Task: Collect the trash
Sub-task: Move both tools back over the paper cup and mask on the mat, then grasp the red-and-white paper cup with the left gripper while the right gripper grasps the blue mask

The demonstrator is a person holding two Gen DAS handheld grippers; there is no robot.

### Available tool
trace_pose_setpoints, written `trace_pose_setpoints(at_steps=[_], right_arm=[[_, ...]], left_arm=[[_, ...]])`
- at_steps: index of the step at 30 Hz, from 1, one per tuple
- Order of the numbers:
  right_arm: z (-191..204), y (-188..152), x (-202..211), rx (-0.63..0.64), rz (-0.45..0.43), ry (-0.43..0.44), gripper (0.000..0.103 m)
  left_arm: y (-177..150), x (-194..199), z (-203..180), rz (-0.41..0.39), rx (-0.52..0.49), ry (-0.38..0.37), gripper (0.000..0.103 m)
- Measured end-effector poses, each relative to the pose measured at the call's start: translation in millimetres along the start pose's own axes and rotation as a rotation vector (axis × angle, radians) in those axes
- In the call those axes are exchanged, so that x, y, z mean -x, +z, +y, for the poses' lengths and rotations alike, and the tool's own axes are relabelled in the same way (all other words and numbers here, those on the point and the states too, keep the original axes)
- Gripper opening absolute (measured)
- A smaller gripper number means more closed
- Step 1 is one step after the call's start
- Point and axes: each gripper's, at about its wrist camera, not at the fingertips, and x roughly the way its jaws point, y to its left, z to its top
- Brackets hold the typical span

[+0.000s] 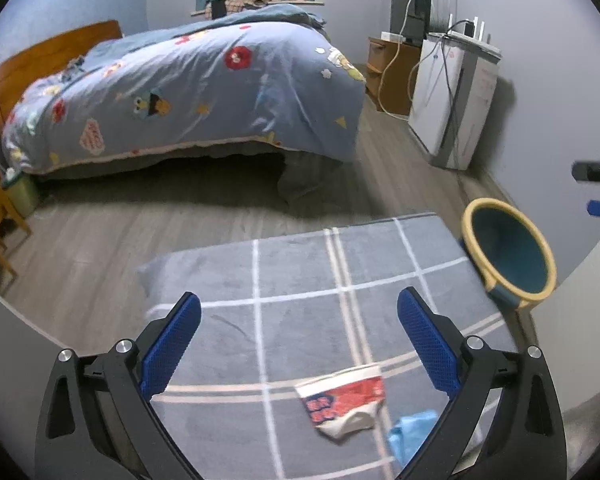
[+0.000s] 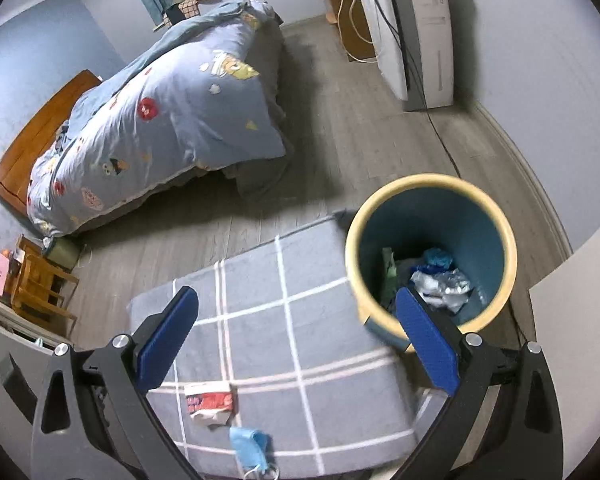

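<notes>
Both my tongs stand wide and empty, the left gripper (image 1: 299, 336) above a red-and-white wrapper (image 1: 342, 404) and blue mask (image 1: 410, 434) lying touching on the checked mat (image 1: 300, 272), the right gripper (image 2: 297, 330) near the bin (image 2: 430, 252), which holds crumpled trash (image 2: 440, 280).

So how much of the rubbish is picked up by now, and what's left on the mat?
Partly done: the bin already holds crumpled scraps. Nothing is in hand; the left tongs and right tongs are both open and empty. Left on the checked mat: a red and white wrapper and a blue face mask beside it.
</notes>
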Motion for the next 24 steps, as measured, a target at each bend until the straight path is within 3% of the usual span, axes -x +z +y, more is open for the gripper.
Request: trace_pose_setpoints(at_steps=[5,13,24], right_arm=[[23.7,-51.8,-28.0,0.024,0.07,-0.045,0.097],[49.0,-141.8,-87.8,0.153,0.216,-0.105,0.097],[69.7,-211.1,-133.6,0.277,0.374,-0.087,0.097]], left_arm=[[-0.6,-1.1,13.1,0.001,0.043,-0.026,0.097],[-10.4,-9.7,21.4,0.043,0.037,0.002,0.097],[-16.7,-14.4,24.9,0.084,0.047,0.005,0.097]])
